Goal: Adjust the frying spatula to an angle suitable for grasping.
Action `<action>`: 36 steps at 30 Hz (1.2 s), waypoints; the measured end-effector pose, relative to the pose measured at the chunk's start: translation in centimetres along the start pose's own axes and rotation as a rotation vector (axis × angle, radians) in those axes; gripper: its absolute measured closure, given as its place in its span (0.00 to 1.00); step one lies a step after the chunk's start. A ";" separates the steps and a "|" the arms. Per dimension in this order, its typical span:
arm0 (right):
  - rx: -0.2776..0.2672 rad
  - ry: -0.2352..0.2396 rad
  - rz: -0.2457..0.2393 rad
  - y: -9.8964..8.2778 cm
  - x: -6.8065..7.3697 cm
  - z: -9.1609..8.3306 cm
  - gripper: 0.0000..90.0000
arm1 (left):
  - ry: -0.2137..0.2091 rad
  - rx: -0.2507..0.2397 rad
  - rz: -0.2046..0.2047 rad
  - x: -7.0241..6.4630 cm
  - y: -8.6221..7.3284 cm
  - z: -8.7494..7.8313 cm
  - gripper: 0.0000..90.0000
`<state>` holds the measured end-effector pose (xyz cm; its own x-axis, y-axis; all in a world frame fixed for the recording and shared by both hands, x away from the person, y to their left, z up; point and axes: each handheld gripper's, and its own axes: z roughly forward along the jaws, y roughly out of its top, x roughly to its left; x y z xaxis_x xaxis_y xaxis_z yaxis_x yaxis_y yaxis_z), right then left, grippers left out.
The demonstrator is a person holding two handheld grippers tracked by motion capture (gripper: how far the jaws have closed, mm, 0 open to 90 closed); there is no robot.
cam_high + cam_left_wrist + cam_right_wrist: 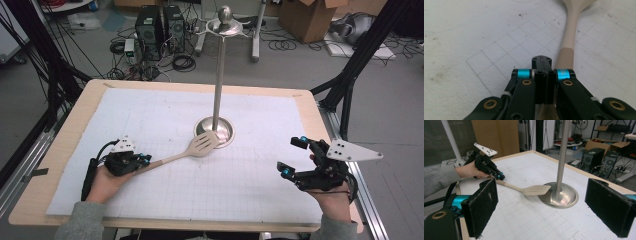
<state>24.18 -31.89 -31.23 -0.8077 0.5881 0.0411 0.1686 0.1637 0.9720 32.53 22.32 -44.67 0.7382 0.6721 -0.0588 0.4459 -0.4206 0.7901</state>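
Spatula (pixel 192 149): beige slotted turner lying flat on the white gridded mat (pixel 150 115), its head just beside the round base of the steel stand (pixel 218 92), its handle running toward the near left corner of the worktop (pixel 65 135).
Left gripper (pixel 142 160): low on the mat, pressed together on the end of the spatula's handle.
Right gripper (pixel 292 157): near the right edge of the worktop, pads spread wide with nothing between them, well apart from the spatula.
Stand: upright pole on a dished base at the mat's middle.
Writing: no brand, label or lettering can be read anywhere.
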 end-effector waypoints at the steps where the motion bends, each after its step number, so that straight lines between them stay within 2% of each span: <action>1: 0.001 0.002 0.001 0.0 0.0 0.0 0.11 | -0.002 0.000 -0.003 0.0 0.0 0.0 1.00; 5: 0.005 0.001 0.007 0.0 0.0 0.0 0.11 | -0.015 -0.004 -0.018 0.0 0.0 -0.1 1.00; 10: 0.008 0.000 0.002 0.0 0.0 0.1 0.11 | -0.056 -0.008 -0.038 0.1 0.1 -0.4 1.00; 15: 0.009 0.005 0.001 -0.1 0.0 0.2 0.11 | -0.046 -0.005 -0.028 0.0 0.1 -0.4 1.00; 19: 0.008 0.001 0.002 -0.1 0.0 0.1 0.11 | -0.006 0.023 -0.009 0.0 0.0 -0.2 1.00; 22: 0.011 0.003 0.003 -0.1 0.0 0.1 0.11 | 0.000 0.036 -0.002 0.1 -0.1 -0.2 1.00; 26: 0.012 0.003 0.005 -0.1 0.0 0.2 0.11 | -0.007 0.040 0.007 0.2 -0.2 -0.3 1.00; 30: 0.018 0.004 0.004 -0.1 0.0 0.3 0.11 | -0.014 0.041 -0.004 0.2 -0.3 -0.3 1.00; 36: 0.024 0.006 0.001 -0.2 0.0 0.5 0.11 | -0.062 0.051 0.000 0.2 -0.6 -0.7 1.00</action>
<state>24.40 -31.54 -31.53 -0.8106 0.5840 0.0438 0.1832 0.1819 0.9661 32.04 23.11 -44.66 0.7671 0.6341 -0.0976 0.4699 -0.4518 0.7583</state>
